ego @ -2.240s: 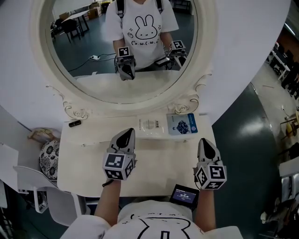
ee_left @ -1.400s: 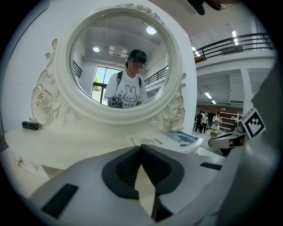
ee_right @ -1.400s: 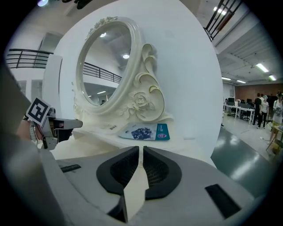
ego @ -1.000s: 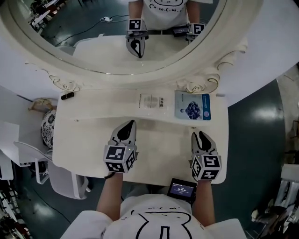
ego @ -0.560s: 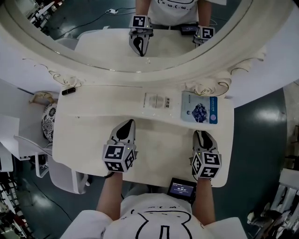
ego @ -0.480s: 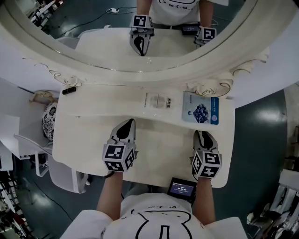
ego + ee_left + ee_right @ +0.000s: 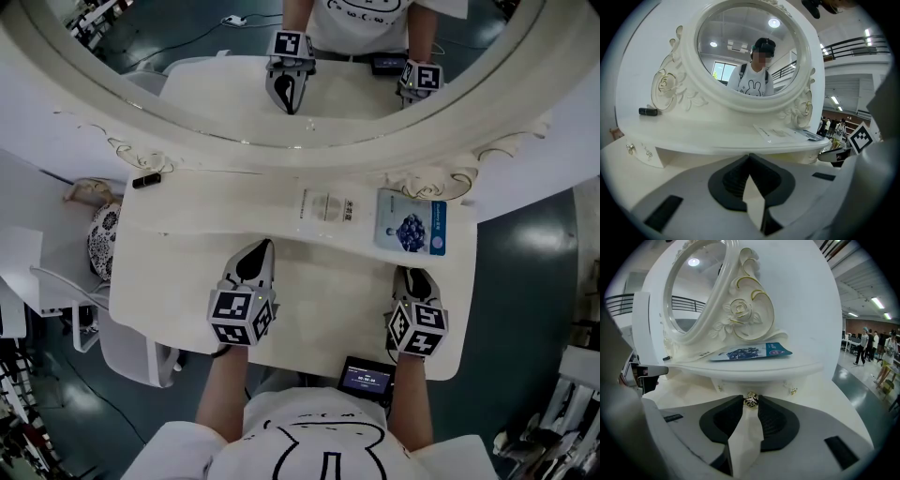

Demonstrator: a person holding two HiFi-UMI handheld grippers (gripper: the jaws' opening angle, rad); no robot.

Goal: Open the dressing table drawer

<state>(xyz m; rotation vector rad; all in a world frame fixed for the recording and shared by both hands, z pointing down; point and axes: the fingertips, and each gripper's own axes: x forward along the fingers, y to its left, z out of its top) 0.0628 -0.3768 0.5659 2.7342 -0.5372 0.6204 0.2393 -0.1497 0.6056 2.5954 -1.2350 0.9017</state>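
The cream dressing table (image 7: 187, 272) has a raised back shelf with small drawers under it. My right gripper (image 7: 415, 278) reaches to the shelf's front at the right. Its tips (image 7: 751, 401) are shut on a small gold drawer knob (image 7: 751, 400). Two more small knobs (image 7: 792, 391) show on the drawer front behind it. My left gripper (image 7: 258, 251) rests over the lower tabletop near the middle, pointing at the shelf. Its tips (image 7: 750, 157) meet, with nothing between them.
On the shelf lie a blue packet (image 7: 411, 222), a white packet (image 7: 328, 206) and a small black item (image 7: 145, 180). The oval mirror (image 7: 281, 56) rises behind. A small screen device (image 7: 366, 378) sits at the near edge. A white chair (image 7: 131, 352) stands at the left.
Both grippers have edged toward the raised shelf and sunk a little. The right gripper's tips now reach the shelf front. The head view has shifted slightly.
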